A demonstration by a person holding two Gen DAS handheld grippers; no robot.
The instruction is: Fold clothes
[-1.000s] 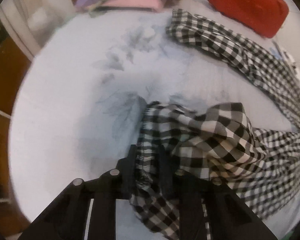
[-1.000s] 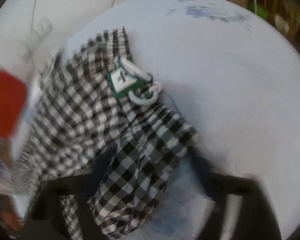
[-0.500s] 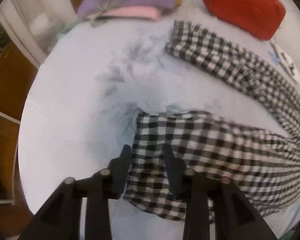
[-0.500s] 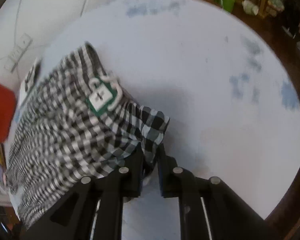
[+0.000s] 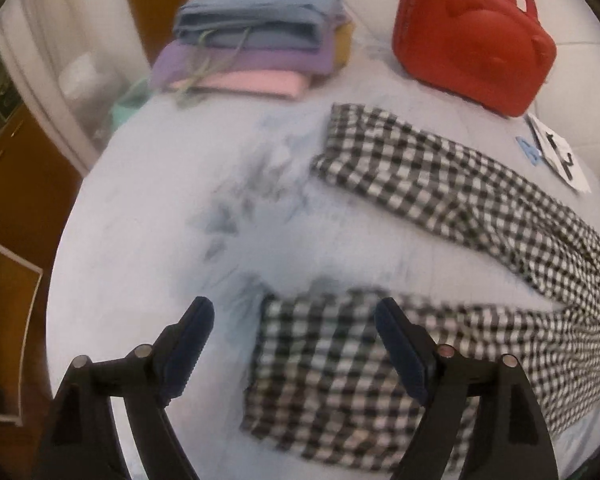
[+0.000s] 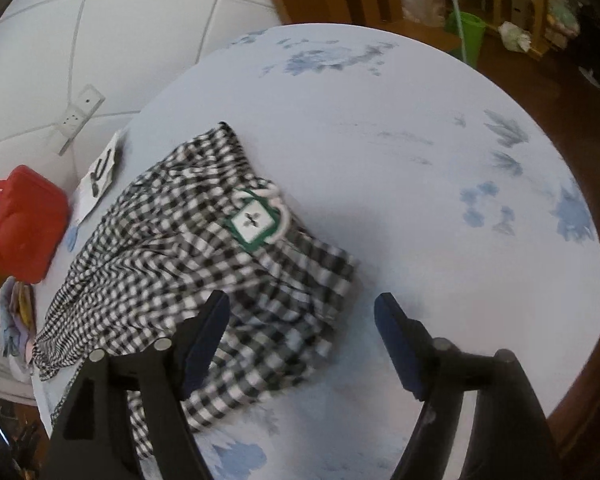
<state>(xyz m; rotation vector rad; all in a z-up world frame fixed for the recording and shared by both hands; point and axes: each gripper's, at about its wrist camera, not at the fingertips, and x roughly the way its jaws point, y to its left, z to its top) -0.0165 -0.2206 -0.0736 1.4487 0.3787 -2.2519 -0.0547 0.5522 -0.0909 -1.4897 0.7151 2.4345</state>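
Worktop (image 5: 140, 240): round, pale blue cloth with faded flower print; carries everything noted below.
Checked trousers (image 5: 440, 184): black-and-white garment spread across the worktop, one leg running toward the far side, the near leg lying flat under the left claw. Waistband end with a green-and-white tag (image 6: 256, 220) lies in front of the right claw.
Red bag (image 5: 472, 36): at the far edge, apart from the trousers.
Folded pile (image 5: 256, 40): blue, purple and pink pieces stacked at the far edge, beside the bag; reads as work already done.
Paper card (image 5: 560, 152): small, near the bag, just beside the far trouser leg.
Left claw (image 5: 296, 324): released, jaws wide apart, hovering above the near leg's hem.
Right claw (image 6: 300, 316): released, jaws wide, above the waistband corner.
Change: half a second ago both claws were clenched on the cloth, the left on the hem, the right on the waistband corner; now both have let go and the cloth rests on the worktop, smoother than the bunched heap a second ago.
Meaning: judged, the spreading step is finished; the garment lies flat, unfolded, ready for a first fold, probably leg over leg.
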